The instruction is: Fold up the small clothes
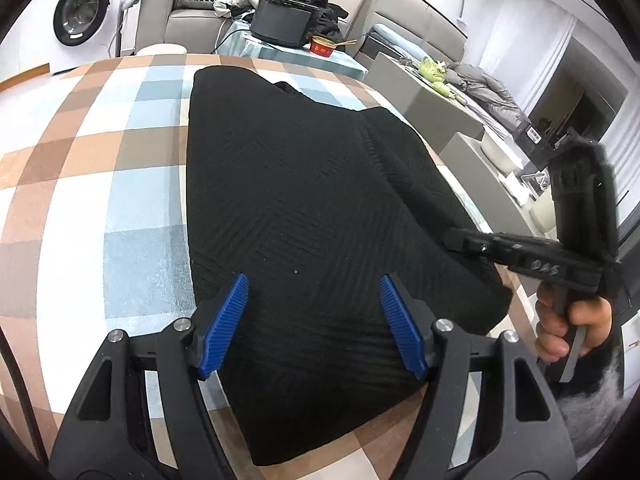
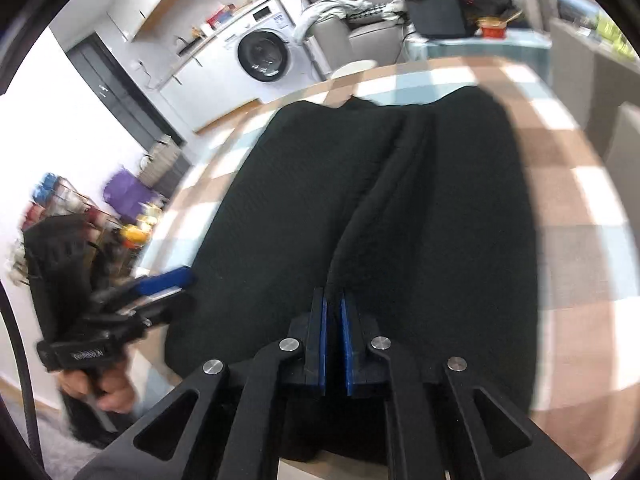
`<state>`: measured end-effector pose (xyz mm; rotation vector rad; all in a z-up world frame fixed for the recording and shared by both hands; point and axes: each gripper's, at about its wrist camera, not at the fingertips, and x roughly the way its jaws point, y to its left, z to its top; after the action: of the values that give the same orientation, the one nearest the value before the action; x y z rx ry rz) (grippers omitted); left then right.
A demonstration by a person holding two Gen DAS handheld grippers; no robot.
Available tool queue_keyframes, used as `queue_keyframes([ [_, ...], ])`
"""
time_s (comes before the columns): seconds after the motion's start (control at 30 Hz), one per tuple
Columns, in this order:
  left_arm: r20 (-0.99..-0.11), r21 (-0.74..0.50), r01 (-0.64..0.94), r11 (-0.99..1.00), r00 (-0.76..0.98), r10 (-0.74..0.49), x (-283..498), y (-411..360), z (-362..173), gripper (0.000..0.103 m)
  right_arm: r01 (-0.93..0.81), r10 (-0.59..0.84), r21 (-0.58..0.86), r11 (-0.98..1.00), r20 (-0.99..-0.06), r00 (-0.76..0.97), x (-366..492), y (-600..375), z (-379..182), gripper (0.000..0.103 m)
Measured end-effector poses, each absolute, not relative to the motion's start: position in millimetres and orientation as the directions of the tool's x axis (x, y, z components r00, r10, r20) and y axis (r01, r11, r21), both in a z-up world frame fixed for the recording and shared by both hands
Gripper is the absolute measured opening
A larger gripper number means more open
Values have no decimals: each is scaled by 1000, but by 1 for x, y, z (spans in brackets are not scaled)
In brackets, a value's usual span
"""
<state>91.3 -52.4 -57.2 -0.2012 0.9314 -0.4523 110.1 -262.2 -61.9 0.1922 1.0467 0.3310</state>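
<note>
A black ribbed garment (image 1: 304, 208) lies partly folded on the checked tablecloth (image 1: 112, 184). My left gripper (image 1: 314, 300) is open, its blue pads spread just above the garment's near part. My right gripper (image 2: 334, 300) is shut on a raised fold of the black garment (image 2: 400, 200) near its near edge. The right gripper also shows in the left wrist view (image 1: 452, 238), at the garment's right edge. The left gripper shows blurred in the right wrist view (image 2: 168, 280), at the garment's left side.
The table edge runs close on the right (image 1: 520, 292). Beyond the table stand a washing machine (image 1: 80, 12), a grey sofa (image 1: 192, 12), and a side table with a black box (image 1: 284, 20) and a red bowl (image 1: 322, 46). Grey stools (image 1: 424, 96) stand at the right.
</note>
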Motion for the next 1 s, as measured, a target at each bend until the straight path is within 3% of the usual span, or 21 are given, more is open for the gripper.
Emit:
queue_keyframes([
  [0.07, -729, -355, 301, 885, 504, -464, 94, -60, -60, 66, -116, 294, 270, 956, -862, 413, 110, -270, -75, 12],
  [0.2, -734, -330, 349, 877, 489, -471, 100, -104, -64, 66, -136, 341, 315, 939, -810, 478, 96, -275, -54, 24],
  [0.37, -734, -323, 437, 839, 443, -514, 89, -133, -69, 66, -271, 508, 430, 861, -731, 455, 75, -265, -43, 26],
  [0.47, -758, -275, 464, 842, 435, -486, 82, -148, -78, 67, -295, 476, 388, 873, -808, 348, 64, -253, -64, 26],
  [0.5, -757, -250, 479, 842, 445, -478, 79, -151, -79, 69, -290, 439, 354, 889, -838, 324, 61, -251, -72, 25],
  [0.63, -772, -196, 526, 827, 438, -461, 69, -168, -82, 81, -285, 459, 372, 883, -808, 369, 58, -266, -58, 26],
  [0.73, -780, -155, 560, 814, 436, -449, 63, -181, -85, 81, -247, 479, 410, 878, -769, 425, 77, -273, -47, 38],
  [1.0, -734, -271, 474, 838, 461, -498, 67, -144, -66, 81, -120, 516, 522, 845, -733, 444, 176, -263, -68, 40],
])
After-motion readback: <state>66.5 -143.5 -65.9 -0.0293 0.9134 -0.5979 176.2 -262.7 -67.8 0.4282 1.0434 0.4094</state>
